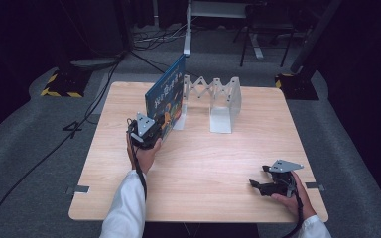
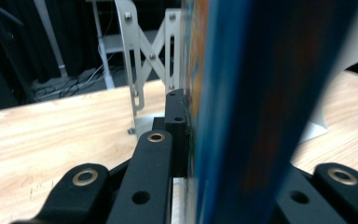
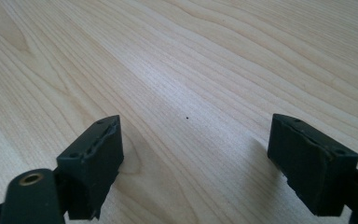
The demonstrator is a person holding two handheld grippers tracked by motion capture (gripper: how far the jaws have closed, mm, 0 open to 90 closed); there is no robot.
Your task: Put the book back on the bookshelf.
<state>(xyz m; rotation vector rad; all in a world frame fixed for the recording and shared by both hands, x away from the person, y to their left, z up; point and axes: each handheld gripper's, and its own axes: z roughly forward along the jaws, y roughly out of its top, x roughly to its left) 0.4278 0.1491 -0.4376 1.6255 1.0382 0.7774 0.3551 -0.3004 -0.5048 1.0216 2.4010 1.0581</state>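
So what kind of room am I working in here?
Most likely a lab or recording studio, not a home: a lone wooden table on grey carpet, dark curtained surroundings, cables trailing across the floor, and yellow-and-black hazard-striped stand bases at the edges.

- The blue book (image 1: 165, 97), standing at the far left of the table, bears large pale characters along the top of its cover; they look like Chinese script but are too small and blurred to read.
- No other text, label, brand or number is legible.
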